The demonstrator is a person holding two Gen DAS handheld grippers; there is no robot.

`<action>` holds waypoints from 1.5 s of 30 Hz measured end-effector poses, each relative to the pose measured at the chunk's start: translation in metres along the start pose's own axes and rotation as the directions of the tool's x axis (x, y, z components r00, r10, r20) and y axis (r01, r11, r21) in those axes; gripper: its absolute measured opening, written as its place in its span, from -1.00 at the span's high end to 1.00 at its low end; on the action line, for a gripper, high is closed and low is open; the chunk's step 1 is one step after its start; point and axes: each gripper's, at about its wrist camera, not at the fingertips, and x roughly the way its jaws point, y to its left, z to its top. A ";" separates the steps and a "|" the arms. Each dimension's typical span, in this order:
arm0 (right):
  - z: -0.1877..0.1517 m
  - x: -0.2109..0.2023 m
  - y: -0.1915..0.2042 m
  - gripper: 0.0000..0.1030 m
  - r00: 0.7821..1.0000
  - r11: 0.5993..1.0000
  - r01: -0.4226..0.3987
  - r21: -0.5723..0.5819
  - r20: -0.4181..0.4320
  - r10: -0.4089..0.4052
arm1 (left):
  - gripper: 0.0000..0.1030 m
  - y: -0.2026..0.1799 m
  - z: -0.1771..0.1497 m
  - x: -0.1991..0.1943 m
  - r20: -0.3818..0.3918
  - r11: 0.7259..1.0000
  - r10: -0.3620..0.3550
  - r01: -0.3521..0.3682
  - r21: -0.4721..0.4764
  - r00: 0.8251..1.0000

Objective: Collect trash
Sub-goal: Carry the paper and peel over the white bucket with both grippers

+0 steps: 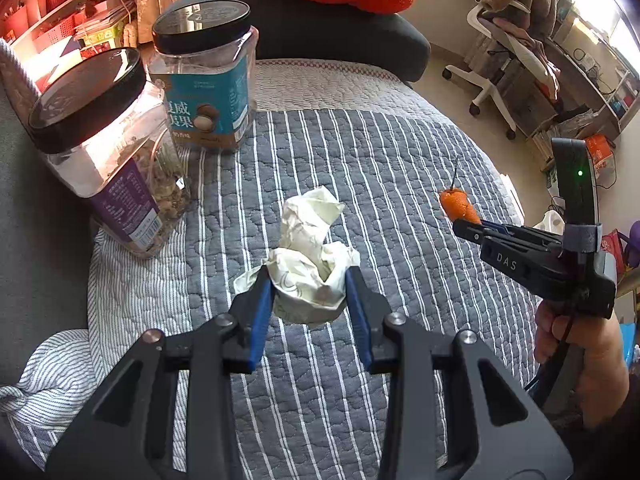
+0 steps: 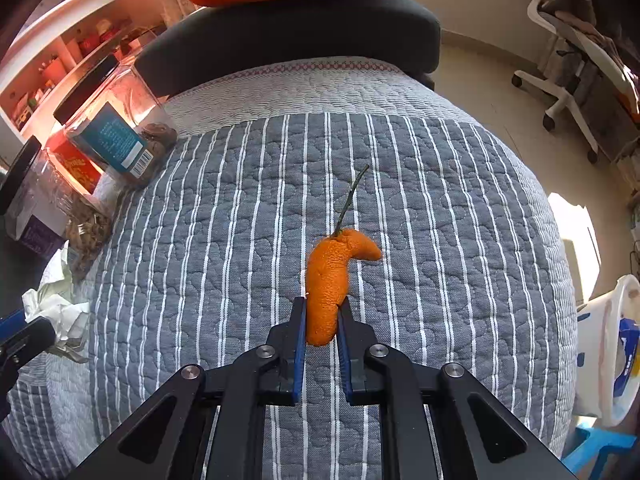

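Two handheld grippers work over a grey quilted bedspread [image 1: 360, 152] with white stripes. The left gripper [image 1: 310, 280] is clamped around a crumpled white paper wrapper [image 1: 308, 256], its blue pads pressing both sides, and the wad looks raised just off the cloth. The right gripper [image 2: 322, 312] pinches a curled piece of orange peel [image 2: 330, 280] with a thin stem, held above the quilt. Both pieces of trash appear to be in hand, so what remains is likely carrying them to a bin (none is clearly identifiable here). Only the left view shows the two plastic snack jars [image 1: 160, 112] plainly, standing at the quilt's far left, and the person's hand [image 1: 580, 356] gripping the right tool. Only the right view shows the peel's full hooked shape.
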 end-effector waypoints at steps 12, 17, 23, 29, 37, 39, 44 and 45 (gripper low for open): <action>-0.024 -0.061 -0.063 0.72 1.000 0.996 -0.011 0.084 0.009 0.011 | 0.27 -0.061 0.003 0.002 0.022 0.995 -0.052 0.050 0.092 0.998; -0.036 -0.082 -0.103 0.72 1.000 0.990 0.011 0.143 0.027 -0.015 | 0.27 -0.093 0.005 0.008 0.023 0.988 -0.079 0.076 0.131 0.997; -0.052 -0.108 -0.155 0.72 0.998 0.976 0.038 0.215 0.045 -0.049 | 0.27 -0.138 0.005 0.013 0.023 0.975 -0.118 0.111 0.191 0.993; -0.072 -0.135 -0.210 0.72 0.994 0.955 0.061 0.291 0.064 -0.083 | 0.27 -0.185 -0.002 0.017 0.020 0.954 -0.171 0.160 0.254 0.985; -0.111 -0.163 -0.284 0.72 0.989 0.905 0.098 0.413 0.063 -0.136 | 0.27 -0.254 -0.010 0.030 -0.011 0.911 -0.247 0.236 0.339 0.969; -0.121 -0.168 -0.301 0.72 0.987 0.892 0.104 0.439 0.062 -0.145 | 0.27 -0.274 -0.012 0.035 -0.021 0.898 -0.270 0.260 0.355 0.963; -0.145 -0.181 -0.335 0.72 0.985 0.863 0.112 0.492 0.060 -0.162 | 0.27 -0.322 -0.015 0.049 -0.034 0.859 -0.340 0.325 0.396 0.940; -0.149 -0.183 -0.341 0.72 0.985 0.858 0.113 0.501 0.060 -0.165 | 0.27 -0.331 -0.016 0.052 -0.038 0.853 -0.356 0.341 0.396 0.934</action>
